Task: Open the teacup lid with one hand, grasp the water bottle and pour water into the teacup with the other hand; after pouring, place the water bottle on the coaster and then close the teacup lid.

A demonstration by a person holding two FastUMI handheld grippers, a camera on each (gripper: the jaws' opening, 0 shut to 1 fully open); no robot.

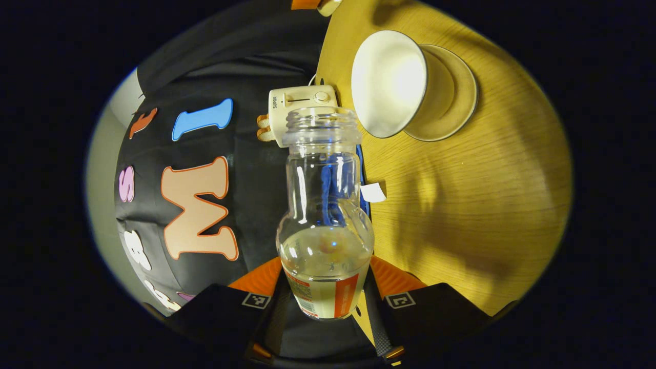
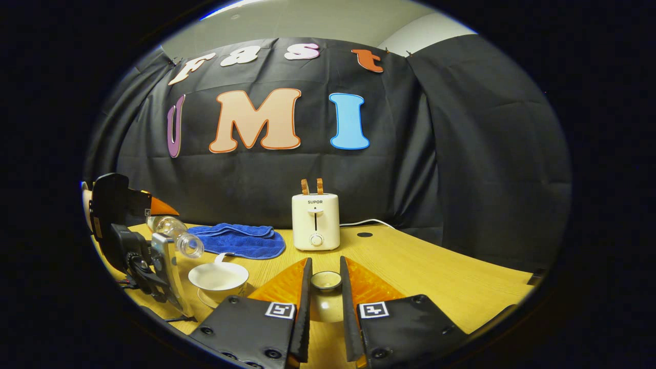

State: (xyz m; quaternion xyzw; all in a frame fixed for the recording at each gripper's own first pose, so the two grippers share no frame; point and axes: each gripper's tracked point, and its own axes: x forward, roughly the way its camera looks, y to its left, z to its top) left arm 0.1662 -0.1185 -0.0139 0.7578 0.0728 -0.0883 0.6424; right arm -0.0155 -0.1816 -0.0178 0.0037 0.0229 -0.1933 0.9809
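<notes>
Left gripper (image 1: pixel 326 292): its two fingers press on either side of the water bottle (image 1: pixel 325 225), low on the body near the label; in the right gripper view this same gripper (image 2: pixel 154 225) shows at the far left, holding the bottle tipped over.
Water bottle: clear plastic, uncapped, part full of pale liquid; in the right gripper view it (image 2: pixel 174 233) leans mouth-down, the open neck just above and to the far side of the teacup (image 2: pixel 218 277). Whether water is running out I cannot tell.
Teacup: white, open, standing on its saucer (image 1: pixel 451 97); in the left gripper view the cup (image 1: pixel 389 84) lies ahead of the bottle's mouth and off to the right of the fingers.
Right gripper (image 2: pixel 324 287): fingers drawn close together around the teacup lid (image 2: pixel 326 281), which sits between the tips, raised off the table; both seem to touch it, though the contact is small in view.
Teacup lid: held well to the right of the cup, in front of the toaster (image 2: pixel 315 220).
Toaster: white, two slices standing up in its slots, beyond the right gripper's tips; in the left gripper view it (image 1: pixel 297 110) shows just behind the bottle neck.
Blue towel (image 2: pixel 241 240): crumpled on the table (image 2: pixel 435 277), left of the toaster, behind the cup.
Table: wooden, pale yellow-brown.
</notes>
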